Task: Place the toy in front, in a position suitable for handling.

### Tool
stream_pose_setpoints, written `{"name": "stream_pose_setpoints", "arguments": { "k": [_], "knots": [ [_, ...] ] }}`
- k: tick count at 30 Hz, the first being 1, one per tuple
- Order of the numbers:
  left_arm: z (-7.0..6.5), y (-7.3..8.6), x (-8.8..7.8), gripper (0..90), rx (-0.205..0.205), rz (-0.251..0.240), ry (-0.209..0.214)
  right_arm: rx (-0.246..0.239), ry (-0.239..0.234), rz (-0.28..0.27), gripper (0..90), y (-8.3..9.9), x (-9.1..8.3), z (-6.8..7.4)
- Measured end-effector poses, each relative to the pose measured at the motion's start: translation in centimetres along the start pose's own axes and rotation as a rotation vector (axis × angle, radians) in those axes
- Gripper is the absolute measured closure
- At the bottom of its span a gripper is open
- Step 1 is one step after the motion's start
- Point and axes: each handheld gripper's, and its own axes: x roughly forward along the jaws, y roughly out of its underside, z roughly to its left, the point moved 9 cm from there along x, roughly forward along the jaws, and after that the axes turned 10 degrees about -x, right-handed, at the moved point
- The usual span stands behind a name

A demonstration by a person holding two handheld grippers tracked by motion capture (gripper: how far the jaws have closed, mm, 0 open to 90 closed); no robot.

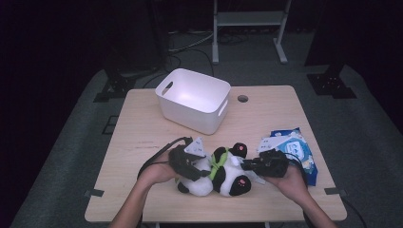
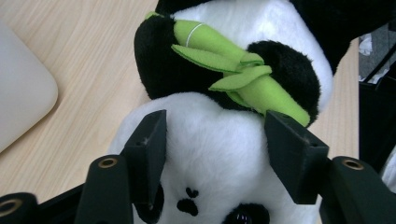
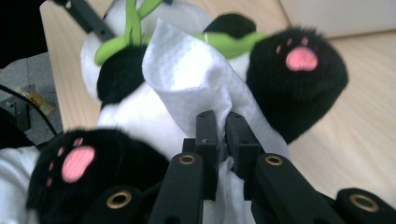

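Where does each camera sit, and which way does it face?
High view: above the person's side, facing down on the table; forearms and both grippers show.
Left gripper view: on the left gripper, facing the panda's head; black fingers show.
Right gripper view: on the right gripper, facing a white wipe.
All share the panda.

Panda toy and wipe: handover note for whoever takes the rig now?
Left gripper: jaws astride the panda toy's head, pads against the plush; grip looks loose.
Right gripper: shut on a white wipe, held against the panda's belly between its hind paws.
Panda lies on the table, near edge. Wipe pack to its right, white bin behind it.
Done: wipe taken, panda steadied.
Left: probably wiping the panda, then dealing with the wipe.
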Motion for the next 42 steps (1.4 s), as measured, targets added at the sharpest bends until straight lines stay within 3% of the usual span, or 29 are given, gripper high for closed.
{"name": "stream_pose_setpoints", "arguments": {
  "k": [7,15,20,29,36,42],
  "knots": [
    [-0.1,0.3,-1.1,38.2,0.001,-0.019,-0.003,-0.019,-0.003,0.009,84.0,-0.9,0.3,0.2],
    [0.1,1.2,-2.0,37.2,0.007,-0.006,-0.026,-0.038,0.002,-0.004,83.9,-2.1,0.5,0.4],
    [0.1,1.8,-1.6,37.1,-0.010,-0.005,-0.013,-0.052,-0.017,-0.007,84.0,-2.6,0.7,1.0],
    [-0.2,1.7,-1.1,38.1,-0.001,-0.007,-0.001,-0.083,-0.046,-0.014,83.7,-3.6,1.3,2.3],
    [-0.3,1.8,-1.0,38.2,0.003,-0.009,0.000,-0.112,-0.098,-0.007,83.5,-4.2,2.3,3.7],
    [-0.3,1.8,-1.0,38.2,0.001,-0.018,0.002,-0.127,-0.100,0.007,83.6,-4.3,2.2,3.8]
  ]
}}
